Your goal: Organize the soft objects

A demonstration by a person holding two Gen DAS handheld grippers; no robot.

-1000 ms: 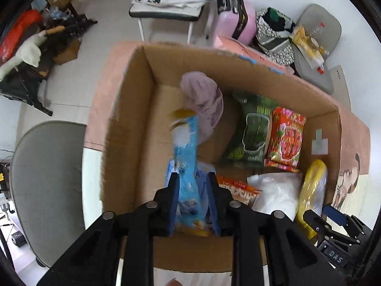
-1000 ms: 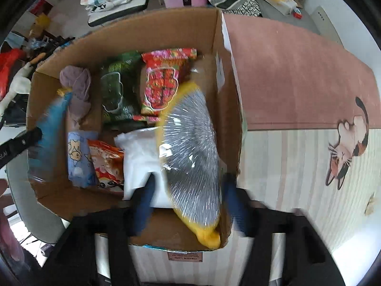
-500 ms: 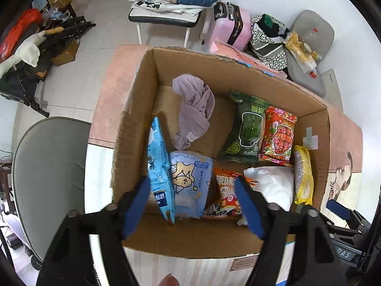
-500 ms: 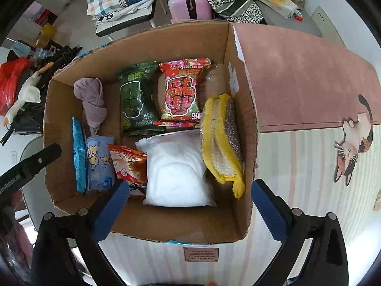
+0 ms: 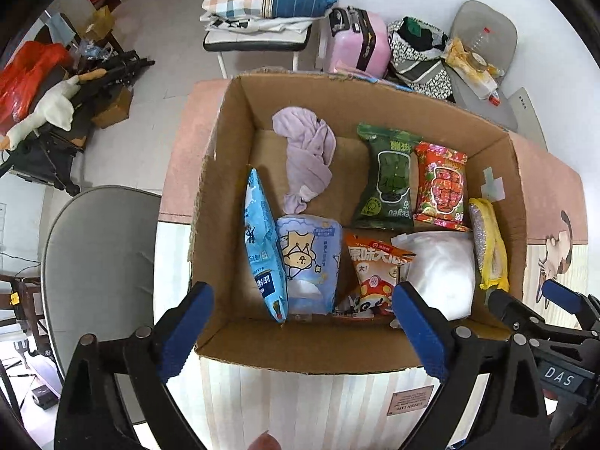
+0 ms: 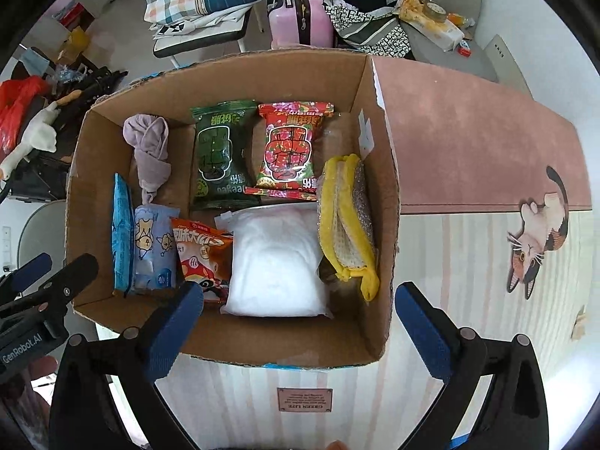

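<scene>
Both claws are spread wide and empty: the left claw (image 5: 302, 324) at the bottom of its frame, the right claw (image 6: 298, 324) likewise, each hovering over the near rim of the cardboard box (image 6: 277, 345). Everything soft looks packed, so I'd just back straight off without snagging the flimsy wall. Inside: crinkly blue packet (image 5: 262, 240) on edge at left, puffy white bag (image 6: 275, 258) center, floppy yellow scrubber (image 6: 347, 221) against the right wall, limp lilac cloth (image 5: 307, 157) at back.
</scene>
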